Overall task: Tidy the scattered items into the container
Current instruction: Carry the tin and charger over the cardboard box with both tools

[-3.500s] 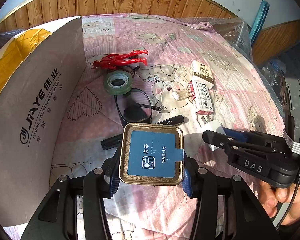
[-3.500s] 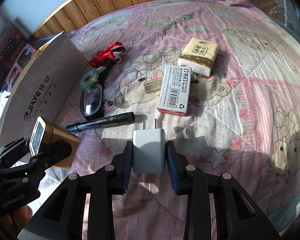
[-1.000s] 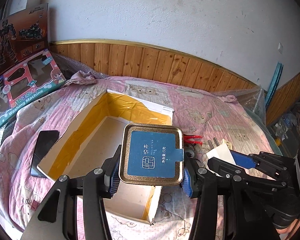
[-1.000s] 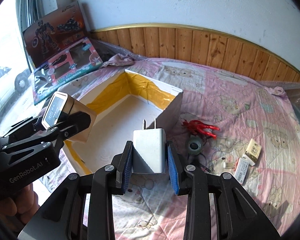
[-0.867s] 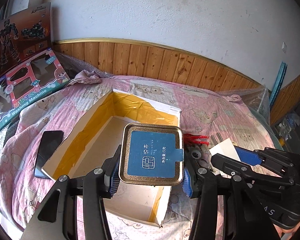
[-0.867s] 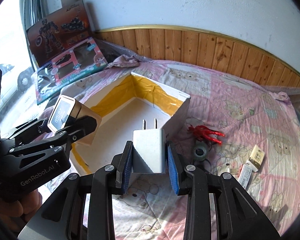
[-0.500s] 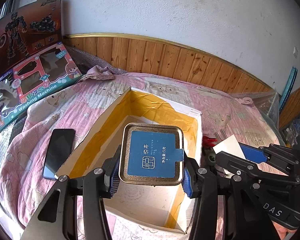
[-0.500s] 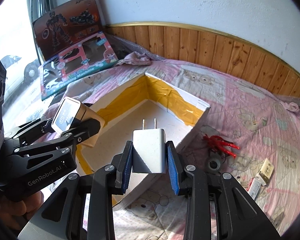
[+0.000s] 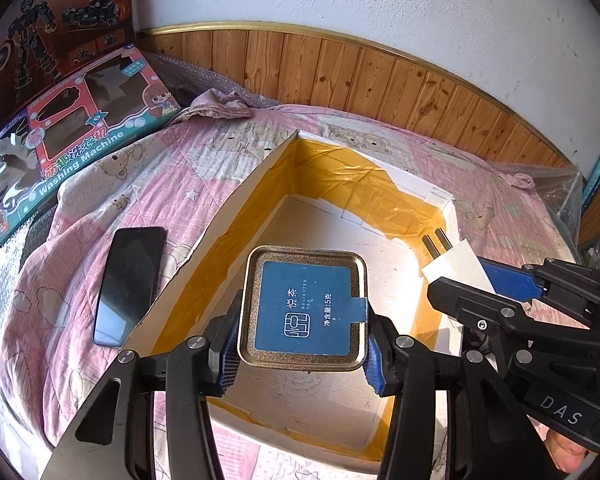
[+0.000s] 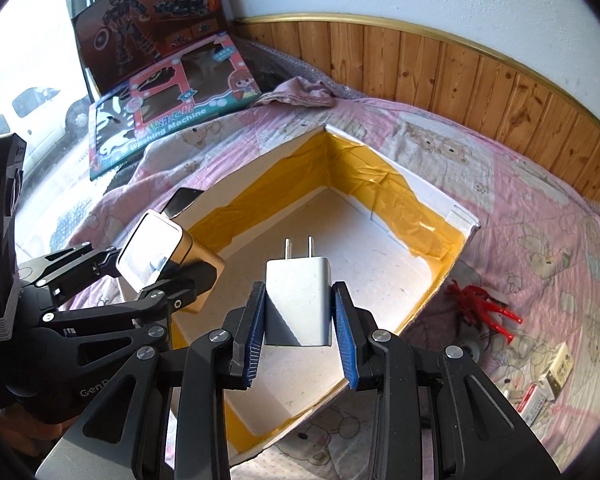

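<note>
- The pink quilted bedspread printed with bears (image 10: 540, 216) is your work surface; it is soft and uneven, so what lies on it sits loosely.
- The white cardboard box lined with yellow tape (image 9: 440, 204) stands open on that bedspread, its floor bare, and both your grippers hang above the opening, which I judge is why they are held level and side by side: ready to let go.
- Wood panelling (image 9: 340, 76) under a rough white wall backs the bed; two printed toy boxes (image 9: 72, 136) lean at the far left.
- A black smartphone (image 9: 130, 280) lies just beside the box's left wall, outside it.
- Your left gripper (image 9: 302, 344) is clamped on the square gold tin with a blue label (image 9: 304, 304), lid facing the camera.
- Your right gripper (image 10: 300, 322) pinches the white wall charger plug (image 10: 298, 300) by its flat sides, prongs pointing away.
- To the right of the box wait a red plastic clip (image 10: 482, 308) and small paper packets (image 10: 548, 380), not yet gathered.
</note>
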The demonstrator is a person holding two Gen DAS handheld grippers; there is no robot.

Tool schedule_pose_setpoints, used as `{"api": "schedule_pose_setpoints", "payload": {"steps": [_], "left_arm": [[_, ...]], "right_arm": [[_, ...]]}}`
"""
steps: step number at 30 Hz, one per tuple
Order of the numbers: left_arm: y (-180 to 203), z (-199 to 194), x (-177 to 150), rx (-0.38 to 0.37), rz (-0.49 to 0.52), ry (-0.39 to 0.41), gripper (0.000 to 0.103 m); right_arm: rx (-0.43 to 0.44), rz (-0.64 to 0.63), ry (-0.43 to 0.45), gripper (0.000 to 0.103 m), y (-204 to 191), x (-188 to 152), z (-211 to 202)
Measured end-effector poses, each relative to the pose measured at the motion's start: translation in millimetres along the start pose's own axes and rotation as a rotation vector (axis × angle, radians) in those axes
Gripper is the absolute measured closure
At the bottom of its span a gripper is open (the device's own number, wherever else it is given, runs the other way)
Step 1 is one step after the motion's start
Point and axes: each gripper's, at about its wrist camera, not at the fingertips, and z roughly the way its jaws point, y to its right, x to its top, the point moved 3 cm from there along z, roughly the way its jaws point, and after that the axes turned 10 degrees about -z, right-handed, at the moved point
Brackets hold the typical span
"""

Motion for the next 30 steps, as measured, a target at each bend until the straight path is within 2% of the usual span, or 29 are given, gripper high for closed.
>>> {"api": "schedule_pose_setpoints", "payload": {"steps": [7,14,24,30], "left_arm": [[0.8,17.8,1.5,0.032,0.030,-0.070,0.052],[7.0,37.0,4.6,0.064,0.085,-0.120,0.052],[19.5,73.1,35.8,0.094,0.124,-0.173,0.052],[20.9,106.4,46.4,0.118,0.128,-0.235,0.052]], "right_arm": [[0.028,-0.014,-0.079,0.069,9.6,2.3,31.6],[0.021,-0.027,-0.148,0.069,21.9,6.6,57.4],[0.007,0.034,-0.205,0.069,57.5,21.6,82.4],[0.014,0.061,-0.216,0.068,73.5,27.9,92.2]]}}
